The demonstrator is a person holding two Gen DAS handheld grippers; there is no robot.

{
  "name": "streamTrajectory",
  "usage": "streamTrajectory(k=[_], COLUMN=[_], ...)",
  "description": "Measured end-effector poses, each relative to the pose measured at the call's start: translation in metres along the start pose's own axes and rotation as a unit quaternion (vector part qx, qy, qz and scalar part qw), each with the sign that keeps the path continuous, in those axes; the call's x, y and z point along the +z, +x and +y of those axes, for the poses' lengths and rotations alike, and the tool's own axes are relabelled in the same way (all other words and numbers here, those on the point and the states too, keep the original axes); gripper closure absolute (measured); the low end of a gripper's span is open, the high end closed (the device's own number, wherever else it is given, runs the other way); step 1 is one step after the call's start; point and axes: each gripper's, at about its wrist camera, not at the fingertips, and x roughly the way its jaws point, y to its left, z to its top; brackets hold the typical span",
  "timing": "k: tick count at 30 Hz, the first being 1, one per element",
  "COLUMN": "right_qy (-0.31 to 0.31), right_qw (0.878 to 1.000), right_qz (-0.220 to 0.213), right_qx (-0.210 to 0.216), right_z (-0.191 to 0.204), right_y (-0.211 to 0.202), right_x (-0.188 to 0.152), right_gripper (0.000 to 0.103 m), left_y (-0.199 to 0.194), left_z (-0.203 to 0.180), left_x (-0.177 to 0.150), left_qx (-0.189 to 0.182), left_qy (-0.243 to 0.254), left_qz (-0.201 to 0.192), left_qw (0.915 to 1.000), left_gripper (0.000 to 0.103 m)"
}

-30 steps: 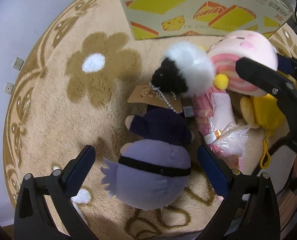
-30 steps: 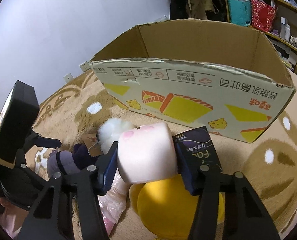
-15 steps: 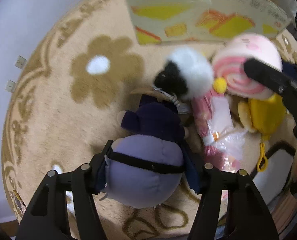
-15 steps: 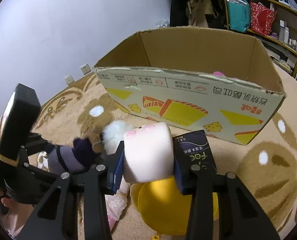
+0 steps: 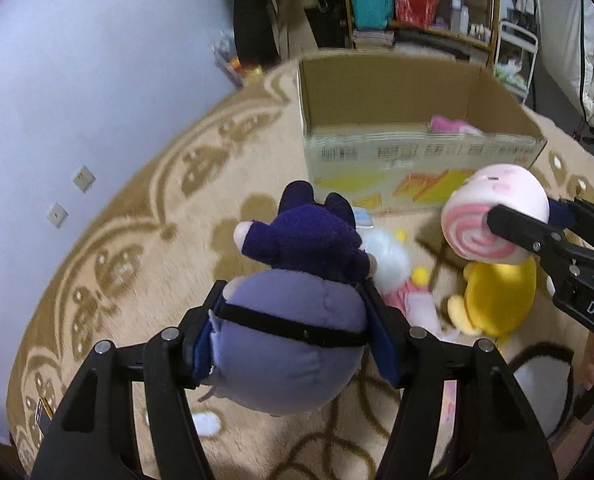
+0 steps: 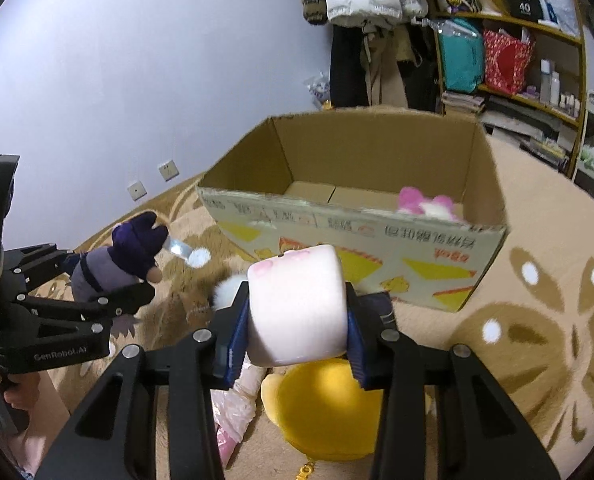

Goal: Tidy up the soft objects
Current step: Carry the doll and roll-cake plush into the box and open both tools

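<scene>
My left gripper [image 5: 293, 328] is shut on a purple plush doll [image 5: 293, 320] with a dark blue head and holds it above the rug; the doll also shows in the right wrist view [image 6: 113, 264]. My right gripper [image 6: 293, 320] is shut on a pink roll-cake plush [image 6: 297, 304], lifted in front of the open cardboard box [image 6: 377, 236]. The pink roll also shows in the left wrist view [image 5: 493, 216]. A pink plush [image 6: 421, 202] lies inside the box.
A yellow plush [image 6: 321, 412], a white fluffy toy [image 5: 389, 260] and a pink wrapped packet [image 6: 233, 408] lie on the beige patterned rug [image 5: 137, 240]. A shelf with bags [image 6: 497, 56] and hanging coats stand behind the box. The wall is at the left.
My left gripper closed on the purple doll and lifted it off the rug, tilting toward the box. My right gripper rose with the pink roll, nearer the box.
</scene>
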Motion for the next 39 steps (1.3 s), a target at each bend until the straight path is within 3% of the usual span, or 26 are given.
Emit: streamTrajectory(k=[5,13,17,28,31,39], right_qy=[0.006,0.004,0.013,0.0,-0.012,-0.02], right_qw=[1.0,0.999,0.998,0.995,0.993,0.991], right_qz=[-0.015,-0.044,-0.056,-0.091,-0.095,-0.097], right_qx=[-0.002,-0.005,-0.012,-0.05,-0.068,-0.089], right_z=[-0.004,-0.007,-0.012,-0.018,-0.02,-0.038], right_y=[-0.013,-0.031,-0.04,-0.051,-0.052,-0.047], right_x=[0.009,0.021,0.026,0.049,0.057,0.068], right_gripper=[0.059,0.059,0.059,0.059,0.059,0.059], left_y=[-0.009,-0.017,-0.023,-0.037,-0.045,-0.047], left_z=[0.002,0.002,-0.002,-0.007,-0.008,-0.018], left_x=[0.01,0.031,0.047,0.088,0.104,0.132], left_qx=[0.013,0.0,0.011,0.012,-0.002,0.008], left_qy=[0.007,-0.003,0.021,0.029,0.023,0.037], left_qz=[-0.046,-0.098,-0.124,-0.17,-0.186,-0.211], left_qw=[0.9988,0.9952,0.9921,0.9848,0.9823,0.9769], left_gripper=[0.04,0.04,0.04,0.04,0.04,0.039])
